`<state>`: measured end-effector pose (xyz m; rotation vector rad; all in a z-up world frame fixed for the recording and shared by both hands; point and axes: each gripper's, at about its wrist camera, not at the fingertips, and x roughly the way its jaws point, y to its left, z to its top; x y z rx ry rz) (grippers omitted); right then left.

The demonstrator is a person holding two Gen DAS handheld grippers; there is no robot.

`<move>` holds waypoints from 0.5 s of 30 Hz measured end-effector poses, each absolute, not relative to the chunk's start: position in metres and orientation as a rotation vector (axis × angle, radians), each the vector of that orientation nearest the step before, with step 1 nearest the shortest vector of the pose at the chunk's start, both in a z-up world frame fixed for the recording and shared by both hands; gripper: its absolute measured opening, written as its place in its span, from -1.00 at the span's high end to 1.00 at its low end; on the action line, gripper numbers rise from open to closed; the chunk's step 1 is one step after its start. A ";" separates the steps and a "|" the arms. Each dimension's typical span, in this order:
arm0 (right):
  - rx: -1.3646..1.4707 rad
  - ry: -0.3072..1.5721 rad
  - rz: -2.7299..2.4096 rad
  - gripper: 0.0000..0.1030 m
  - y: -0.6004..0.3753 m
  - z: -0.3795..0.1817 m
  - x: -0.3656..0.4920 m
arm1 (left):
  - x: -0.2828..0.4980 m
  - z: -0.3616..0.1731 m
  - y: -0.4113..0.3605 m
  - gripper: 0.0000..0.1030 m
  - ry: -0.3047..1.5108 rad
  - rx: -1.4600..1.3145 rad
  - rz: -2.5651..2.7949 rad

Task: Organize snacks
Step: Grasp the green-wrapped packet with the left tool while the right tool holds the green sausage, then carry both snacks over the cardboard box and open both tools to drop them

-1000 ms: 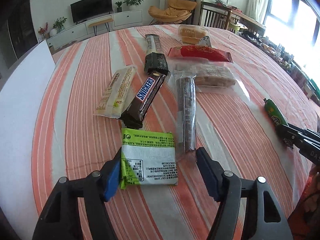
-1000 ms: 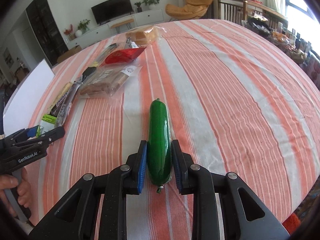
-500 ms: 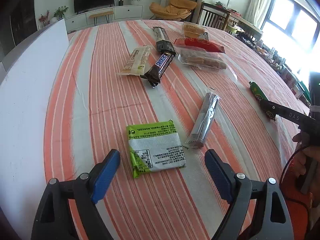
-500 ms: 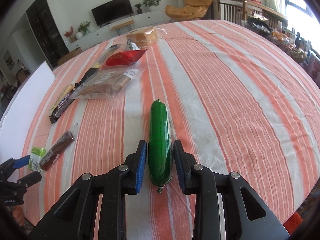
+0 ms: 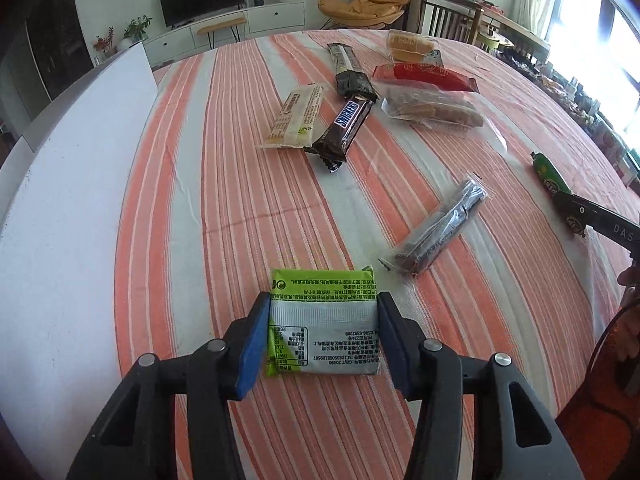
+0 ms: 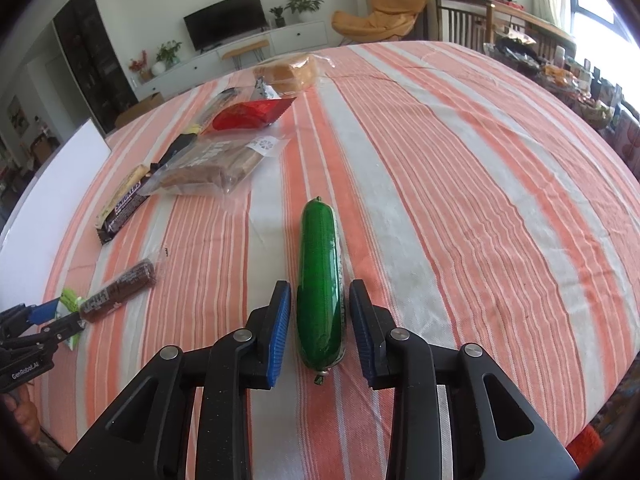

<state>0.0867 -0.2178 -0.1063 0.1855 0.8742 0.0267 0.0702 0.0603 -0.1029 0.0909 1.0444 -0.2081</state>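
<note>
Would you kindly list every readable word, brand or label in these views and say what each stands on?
"SNICKERS": on the brown chocolate bar.
"GenRobot.AI": on the left tool body.
"DAS": cut off, on the right tool arm.
Green-and-silver packet: upside-down print, too small.
Cream wrapper: too small.

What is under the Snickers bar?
The Snickers bar lies partly on the cream packet beside it, overlapping that packet's lower right edge, with the striped cloth below its near end. What lies beneath its middle is covered.
</note>
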 end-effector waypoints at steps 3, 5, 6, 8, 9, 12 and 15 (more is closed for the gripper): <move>0.203 0.872 0.044 0.24 -0.218 -0.106 0.087 | 0.061 -0.102 0.070 -0.12 1.040 0.063 -0.232; 0.213 0.870 0.060 0.14 -0.218 -0.106 0.087 | 0.058 -0.104 0.074 -0.48 1.045 0.067 -0.210; 0.216 0.870 0.066 0.09 -0.218 -0.106 0.087 | 0.056 -0.106 0.076 -0.53 1.041 0.069 -0.203; 0.240 0.868 0.083 0.04 -0.220 -0.106 0.086 | 0.052 -0.107 0.073 -0.53 1.028 0.103 -0.193; 0.272 0.869 0.098 0.01 -0.224 -0.106 0.085 | 0.051 -0.107 0.072 -0.53 1.020 0.114 -0.194; 0.465 0.905 0.166 0.01 -0.251 -0.108 0.087 | 0.051 -0.105 0.069 -0.07 1.002 0.110 -0.208; 0.530 0.998 0.127 -0.03 -0.270 -0.101 0.099 | 0.052 -0.104 0.066 0.02 0.993 0.106 -0.202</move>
